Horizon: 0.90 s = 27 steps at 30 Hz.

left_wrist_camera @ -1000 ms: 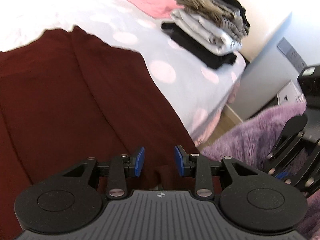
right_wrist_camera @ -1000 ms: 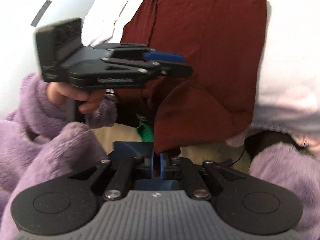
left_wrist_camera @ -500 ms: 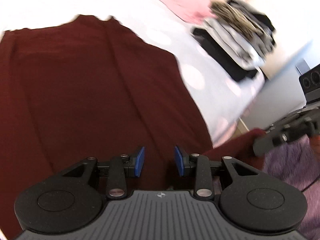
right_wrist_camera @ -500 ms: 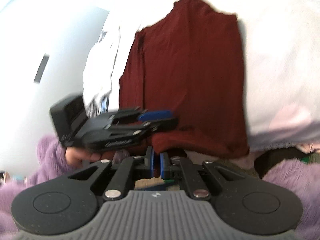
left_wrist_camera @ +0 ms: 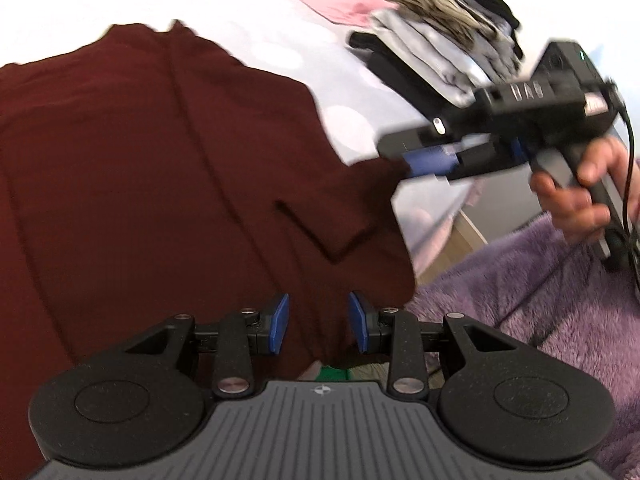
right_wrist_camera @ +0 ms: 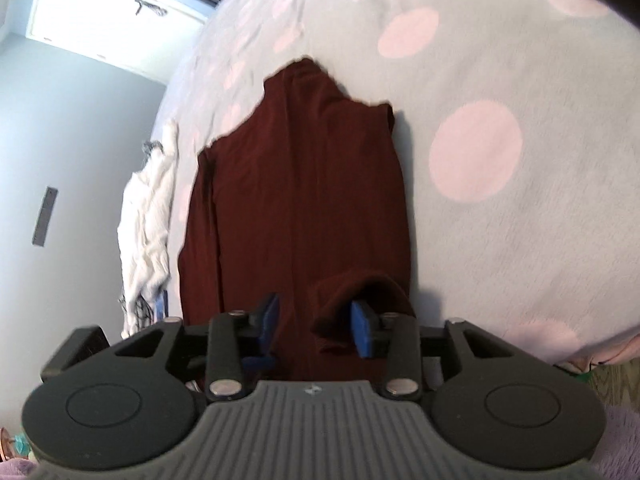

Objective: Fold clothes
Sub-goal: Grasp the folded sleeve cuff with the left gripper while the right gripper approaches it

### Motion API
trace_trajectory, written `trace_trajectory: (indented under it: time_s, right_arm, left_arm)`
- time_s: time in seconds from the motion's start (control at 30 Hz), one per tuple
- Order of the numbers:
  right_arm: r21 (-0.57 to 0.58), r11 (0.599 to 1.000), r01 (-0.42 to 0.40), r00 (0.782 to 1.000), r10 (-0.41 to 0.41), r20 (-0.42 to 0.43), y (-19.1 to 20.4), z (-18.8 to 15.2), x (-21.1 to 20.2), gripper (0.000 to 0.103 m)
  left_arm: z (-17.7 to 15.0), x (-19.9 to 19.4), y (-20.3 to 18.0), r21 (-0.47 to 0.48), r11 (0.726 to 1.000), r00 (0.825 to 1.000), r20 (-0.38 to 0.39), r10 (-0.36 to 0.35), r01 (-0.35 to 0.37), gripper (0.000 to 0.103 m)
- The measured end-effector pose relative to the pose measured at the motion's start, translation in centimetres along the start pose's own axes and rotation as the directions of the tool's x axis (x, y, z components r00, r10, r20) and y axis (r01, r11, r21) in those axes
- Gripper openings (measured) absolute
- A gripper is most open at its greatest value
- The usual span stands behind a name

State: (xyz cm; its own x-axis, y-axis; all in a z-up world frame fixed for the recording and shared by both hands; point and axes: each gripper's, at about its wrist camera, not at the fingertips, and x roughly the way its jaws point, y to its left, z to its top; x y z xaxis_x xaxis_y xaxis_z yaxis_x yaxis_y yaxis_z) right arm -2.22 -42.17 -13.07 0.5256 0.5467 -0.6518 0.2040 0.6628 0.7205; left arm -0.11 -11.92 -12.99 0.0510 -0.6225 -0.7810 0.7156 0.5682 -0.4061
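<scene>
Your right gripper (right_wrist_camera: 316, 326), jaws just spreading, releases the dark maroon knit garment (right_wrist_camera: 304, 200); left gripper (left_wrist_camera: 318, 326) spread, empty. Further folds remain.

Ahead of the left tongs (left_wrist_camera: 317, 329) the flat dark maroon knit garment (left_wrist_camera: 140, 168) covers the bed, low and no bar to a pass above it. To their right the right tongs (left_wrist_camera: 430, 162) hang over the garment's raised corner and block that side. Beyond those, a stack of folded grey, black and striped clothes (left_wrist_camera: 436, 48) stands on the pale grey bedspread with pink dots (left_wrist_camera: 344, 120). From the right tongs (right_wrist_camera: 316, 326), bare bedspread (right_wrist_camera: 520, 200) lies free to the right; a crumpled white cloth (right_wrist_camera: 148, 216), perhaps at the bed's edge, crowds the left.
</scene>
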Motion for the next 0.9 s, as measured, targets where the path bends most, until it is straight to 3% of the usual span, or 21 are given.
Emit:
trace_trajectory:
  time_s: [0.23, 0.4, 0.53, 0.63, 0.83, 0.9]
  right_arm:
    - [0.003, 0.998, -0.059, 0.985, 0.057, 0.162, -0.2, 0.6, -1.0, 0.057]
    - [-0.105, 0.993, 0.058, 0.986, -0.041, 0.161, 0.9, 0.6, -0.5, 0.057]
    - [-0.373, 0.911, 0.174, 0.983, -0.137, 0.123, 3.6, -0.9, 0.8, 0.057]
    - [-0.514, 0.836, 0.191, 0.982, -0.162, 0.102, 5.3, -2.3, 2.1, 0.056]
    - [-0.608, 0.772, 0.185, 0.977, -0.213, 0.026, 6.1, -3.5, 4.9, 0.051]
    - [-0.63, 0.747, 0.211, 0.967, -0.253, 0.025, 5.8, -3.8, 5.8, 0.041]
  left_arm:
    - [-0.1, 2.0, -1.3, 0.062, 0.998, 0.998, -0.052, 0.03, -0.027, 0.03]
    - [-0.1, 1.8, -1.6, 0.073, 0.997, 0.998, -0.043, 0.035, -0.032, 0.03]
    - [-0.1, 2.0, -1.6, 0.075, 0.996, 0.998, -0.049, 0.044, -0.04, 0.03]
    - [-0.1, 1.9, -1.2, 0.061, 0.997, 0.998, -0.049, 0.044, -0.041, 0.027]
    - [-0.2, 1.7, -0.6, 0.033, 0.998, 0.998, -0.046, 0.052, -0.051, 0.011]
    - [-0.2, 1.7, -0.5, 0.023, 0.998, 0.997, -0.044, 0.056, -0.055, 0.007]
